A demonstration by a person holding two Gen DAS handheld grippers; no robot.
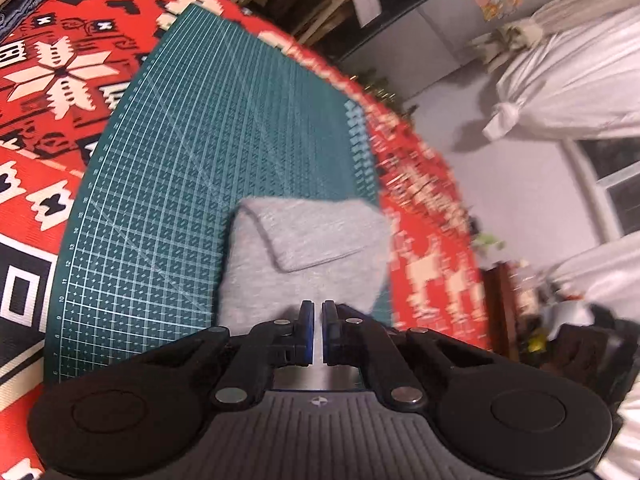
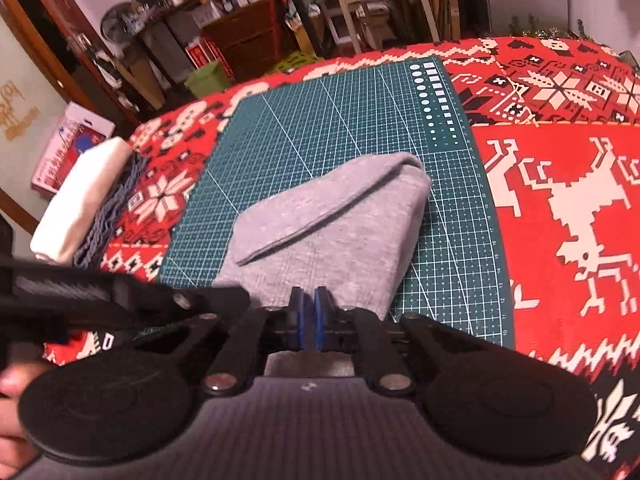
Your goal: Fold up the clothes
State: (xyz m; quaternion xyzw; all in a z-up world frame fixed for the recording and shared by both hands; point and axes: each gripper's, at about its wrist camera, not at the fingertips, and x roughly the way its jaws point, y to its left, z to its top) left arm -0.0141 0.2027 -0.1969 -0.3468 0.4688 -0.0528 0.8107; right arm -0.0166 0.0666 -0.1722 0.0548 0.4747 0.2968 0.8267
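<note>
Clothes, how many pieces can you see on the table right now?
3: a grey garment on the green mat, and a white one and a blue one stacked at the table's left edge. More may be hidden.

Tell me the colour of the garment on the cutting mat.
Plain light grey garment, no print visible; clearest in the right wrist view.

Left gripper [image 1: 318,312]: jaws nearly closed over the near edge of the folded grey garment [image 1: 308,256] on the green cutting mat [image 1: 192,160].
</note>
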